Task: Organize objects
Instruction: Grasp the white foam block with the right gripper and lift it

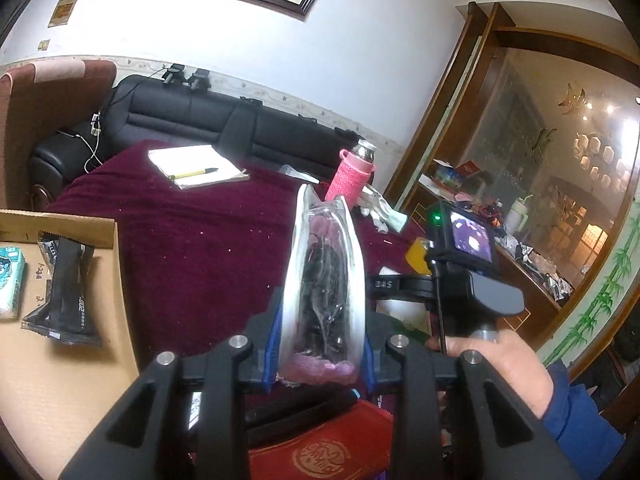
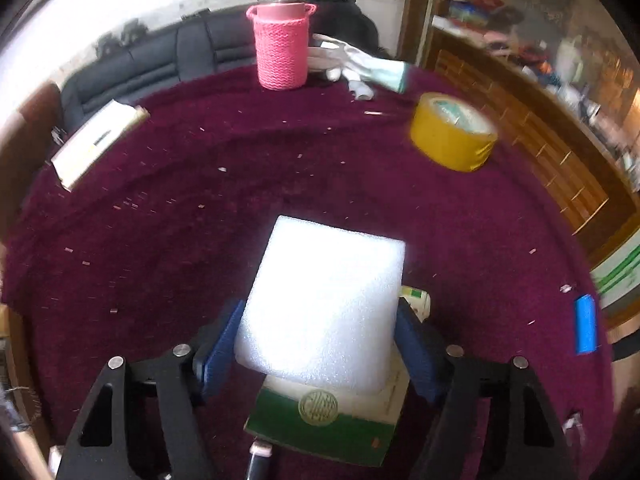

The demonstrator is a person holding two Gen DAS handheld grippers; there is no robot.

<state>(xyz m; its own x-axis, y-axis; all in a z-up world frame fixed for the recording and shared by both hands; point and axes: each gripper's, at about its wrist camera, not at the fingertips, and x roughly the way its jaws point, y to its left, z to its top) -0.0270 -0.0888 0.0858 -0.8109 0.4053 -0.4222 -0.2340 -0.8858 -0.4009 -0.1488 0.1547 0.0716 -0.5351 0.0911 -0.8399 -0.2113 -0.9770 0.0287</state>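
On the maroon tablecloth [image 2: 160, 240], two handheld grippers work over scattered household items. The left gripper [image 1: 322, 344] has its blue pads [image 1: 273, 344] clamped on a clear plastic pouch [image 1: 322, 280] of dark and pink contents, held upright above the cloth. At its 9 o'clock lies a cardboard box [image 1: 60, 380] containing a black snack packet [image 1: 66, 292] and a teal tissue pack [image 1: 12, 284]; at 11 o'clock rests a notepad [image 1: 196, 166] with a yellow pen [image 1: 192, 173] on it. The right gripper [image 2: 320, 344] has its fingers closed against the two sides of a white foam block [image 2: 324, 304], which sits on a green-and-white box [image 2: 320, 428]. From this gripper, a flask in a pink knitted sleeve [image 2: 282, 50] stands at 12 o'clock, white gloves [image 2: 360, 64] just beside it; a yellow tape roll [image 2: 452, 136] lies at 1 o'clock, and a small blue block [image 2: 586, 324] at 3 o'clock. The person's right hand [image 1: 496, 364] appears in the left camera's view.
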